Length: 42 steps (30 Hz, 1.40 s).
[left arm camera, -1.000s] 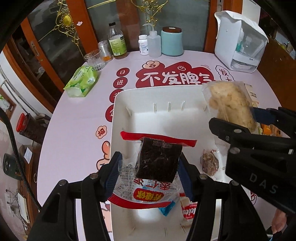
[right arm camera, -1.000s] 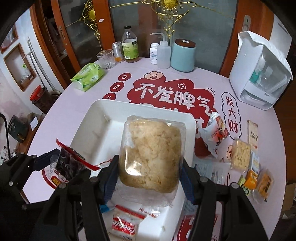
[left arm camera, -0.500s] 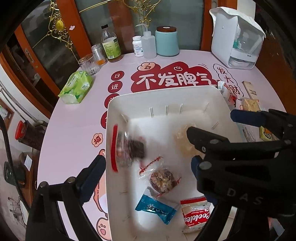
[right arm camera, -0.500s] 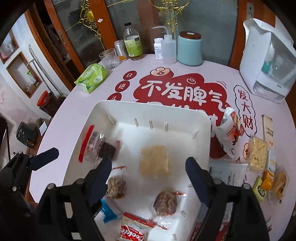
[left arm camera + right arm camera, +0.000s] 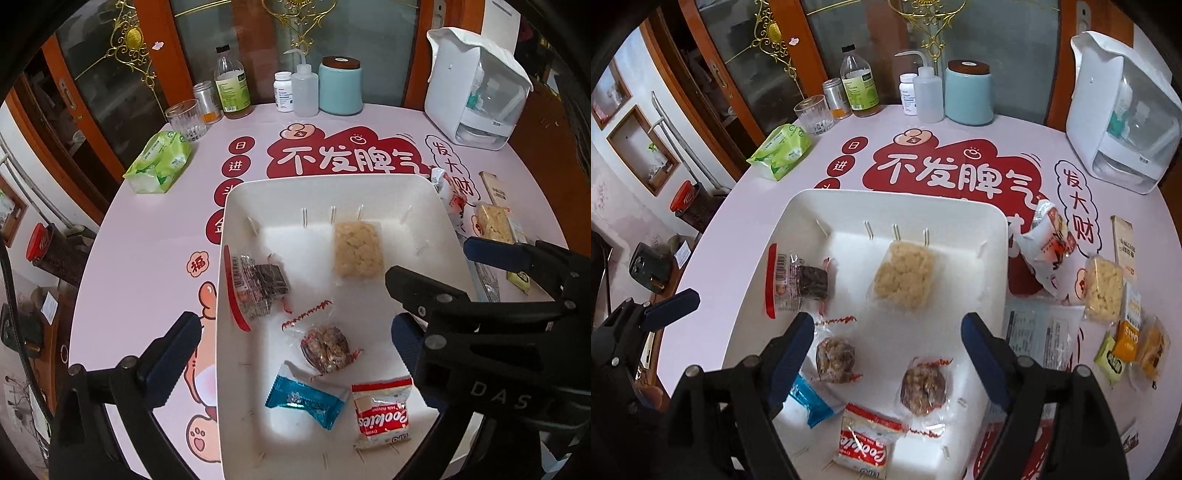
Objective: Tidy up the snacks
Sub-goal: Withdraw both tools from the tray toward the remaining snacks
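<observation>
Both grippers hang over a white tray (image 5: 236,206) on the pink counter (image 5: 147,229), each with its fingers spread wide and holding nothing; the left gripper (image 5: 295,347) has just been opening, and its fingers straddle the tray's near half, one outside the left rim, the other partly hidden behind the right gripper (image 5: 888,332), whose jaws also opened within the last second; a dark brownie-like snack in a red-edged clear wrapper (image 5: 258,288) lies ahead of the left gripper's fingers by the tray's left wall; a pale puffed-rice cake (image 5: 905,277) rests ahead of the right gripper's fingers toward the tray's far side; between the right gripper's fingers lie two round nut clusters in clear twist wrappers (image 5: 923,387), with a "Cookies" packet (image 5: 866,443) and a blue-wrapped sweet (image 5: 306,400) nearer; to the right of the tray, more wrapped snacks (image 5: 1104,291) sit loose on the counter; a green tissue pack (image 5: 159,162) lies well off to the far left.
</observation>
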Tool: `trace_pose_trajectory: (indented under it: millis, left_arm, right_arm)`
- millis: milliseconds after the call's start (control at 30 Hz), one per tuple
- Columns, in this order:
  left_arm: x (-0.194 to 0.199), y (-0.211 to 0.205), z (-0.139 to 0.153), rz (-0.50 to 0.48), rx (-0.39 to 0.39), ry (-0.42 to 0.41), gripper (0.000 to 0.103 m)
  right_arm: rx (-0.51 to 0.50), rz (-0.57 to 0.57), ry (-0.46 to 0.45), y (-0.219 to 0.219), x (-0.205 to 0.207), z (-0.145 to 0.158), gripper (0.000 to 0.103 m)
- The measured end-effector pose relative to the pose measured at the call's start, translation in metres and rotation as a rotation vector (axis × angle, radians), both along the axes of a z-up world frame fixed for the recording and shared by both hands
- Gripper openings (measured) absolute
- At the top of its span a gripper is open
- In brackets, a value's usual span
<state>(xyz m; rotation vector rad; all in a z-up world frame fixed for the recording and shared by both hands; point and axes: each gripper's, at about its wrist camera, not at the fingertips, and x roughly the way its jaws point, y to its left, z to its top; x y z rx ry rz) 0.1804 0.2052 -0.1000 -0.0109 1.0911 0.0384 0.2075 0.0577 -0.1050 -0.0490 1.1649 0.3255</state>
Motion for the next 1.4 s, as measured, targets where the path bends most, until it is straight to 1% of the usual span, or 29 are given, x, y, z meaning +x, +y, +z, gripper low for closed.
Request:
trace_pose_trajectory:
  millis: [267, 467, 600, 733, 833, 933, 1033, 1167, 1233, 1333, 1400]
  left_arm:
    - [-0.021, -0.009, 0.007, -0.012, 0.008, -0.008, 0.102]
    - [-0.042, -0.018, 0.018, -0.035, 0.019, -0.026, 0.102]
    - [-0.054, -0.026, 0.032, -0.053, 0.04, -0.062, 0.102]
    - [-0.061, -0.038, 0.045, -0.07, 0.065, -0.104, 0.102]
    - [-0.061, -0.053, 0.056, -0.093, 0.087, -0.135, 0.102]
    - [-0.056, -0.077, 0.062, -0.136, 0.075, -0.138, 0.102]
    - [-0.047, -0.108, 0.063, -0.19, 0.067, -0.129, 0.102]
    - [-0.032, -0.165, 0.062, -0.253, 0.093, -0.127, 0.102]
    - [-0.022, -0.196, 0.061, -0.286, 0.104, -0.119, 0.102]
    - [-0.006, -0.246, 0.058, -0.356, 0.117, -0.106, 0.102]
    - [0.003, -0.282, 0.053, -0.409, 0.135, -0.096, 0.102]
  right_arm:
    - [0.026, -0.021, 0.002, -0.013, -0.026, 0.009, 0.083]
    - [0.044, -0.049, -0.028, -0.032, -0.053, 0.025, 0.083]
    - [0.046, -0.082, -0.053, -0.051, -0.07, 0.039, 0.083]
    - [0.064, -0.125, -0.098, -0.083, -0.088, 0.057, 0.082]
    - [0.035, -0.164, -0.121, -0.11, -0.099, 0.064, 0.082]
    - [-0.015, -0.204, -0.127, -0.137, -0.107, 0.063, 0.082]
    - [-0.057, -0.255, -0.107, -0.173, -0.114, 0.054, 0.082]
    - [-0.07, -0.347, -0.03, -0.229, -0.119, 0.03, 0.082]
    - [-0.055, -0.402, 0.025, -0.263, -0.121, 0.015, 0.082]
    - [-0.028, -0.474, 0.085, -0.304, -0.125, -0.006, 0.082]
    - [-0.028, -0.516, 0.111, -0.325, -0.128, -0.018, 0.082]
